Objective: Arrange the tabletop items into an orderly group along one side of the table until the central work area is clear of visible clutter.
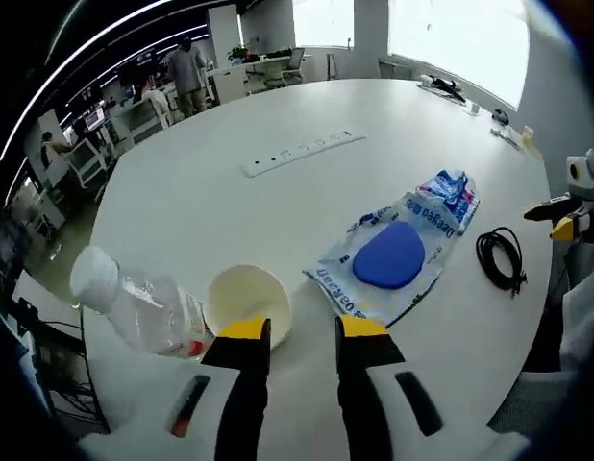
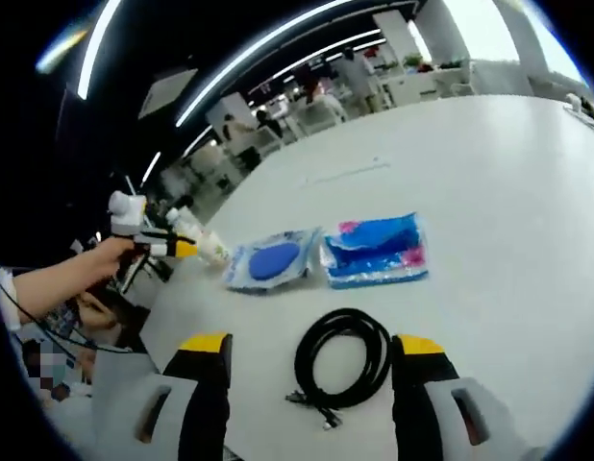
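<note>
Right gripper (image 2: 311, 351) hangs low over the white table (image 2: 508, 202), jaws spread wide and gripping nothing; the coiled black cable (image 2: 341, 366) lies on the tabletop between them, not yet touched as far as can be seen. Left gripper (image 1: 304, 331) also empty, jaws parted to a moderate gap, its left jaw tip at the rim of the paper cup (image 1: 247, 300); whether it touches cannot be told. Clear plastic bottle (image 1: 143, 305) lies on its side just beside the cup. Blue disc in its wrapper (image 1: 388, 254) sits mid-table, with the blue-and-pink packet (image 2: 376, 252) just beside it. White power strip (image 1: 304, 153) lies well apart, further in.

Likely step: gathering the cable. Best done by closing across several loops at once, so the coil lifts whole and no plug end trails.
</note>
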Demonstrator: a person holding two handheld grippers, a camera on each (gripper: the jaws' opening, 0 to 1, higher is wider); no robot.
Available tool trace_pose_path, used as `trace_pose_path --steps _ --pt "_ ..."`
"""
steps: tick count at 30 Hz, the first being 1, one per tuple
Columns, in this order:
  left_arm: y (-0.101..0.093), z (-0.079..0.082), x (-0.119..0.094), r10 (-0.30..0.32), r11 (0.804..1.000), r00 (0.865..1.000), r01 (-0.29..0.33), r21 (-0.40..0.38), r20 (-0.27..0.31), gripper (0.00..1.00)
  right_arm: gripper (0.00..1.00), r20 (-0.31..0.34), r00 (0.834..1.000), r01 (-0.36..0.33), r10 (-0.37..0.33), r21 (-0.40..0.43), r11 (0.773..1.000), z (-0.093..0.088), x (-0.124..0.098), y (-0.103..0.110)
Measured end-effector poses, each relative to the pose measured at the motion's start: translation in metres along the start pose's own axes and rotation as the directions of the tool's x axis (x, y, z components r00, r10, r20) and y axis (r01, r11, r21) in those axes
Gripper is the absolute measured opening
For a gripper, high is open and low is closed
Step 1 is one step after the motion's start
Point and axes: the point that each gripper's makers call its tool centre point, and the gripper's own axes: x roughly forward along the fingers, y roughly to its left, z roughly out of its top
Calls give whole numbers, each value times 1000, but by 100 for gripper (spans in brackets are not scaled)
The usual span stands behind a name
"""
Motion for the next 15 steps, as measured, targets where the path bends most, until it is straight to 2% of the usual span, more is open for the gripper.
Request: trace_pose_path --steps 5,7,10,15 --pt "0 -11 7 11 1000 998 -10 16 -64 20 68 1 1000 19 -19 23 1000 -4 -5 -6" --pt "3 -13 8 32 999 997 -28 42 -77 15 67 7 1000 22 -23 36 999 -3 -6 -7" --pt "6 -15 9 51 996 995 -44 72 -87 2 67 9 999 31 -31 34 999 -3 -7 -8" --pt "3 -11 9 43 994 997 -36 105 -69 0 66 7 999 32 -32 42 999 -5 -8 -7"
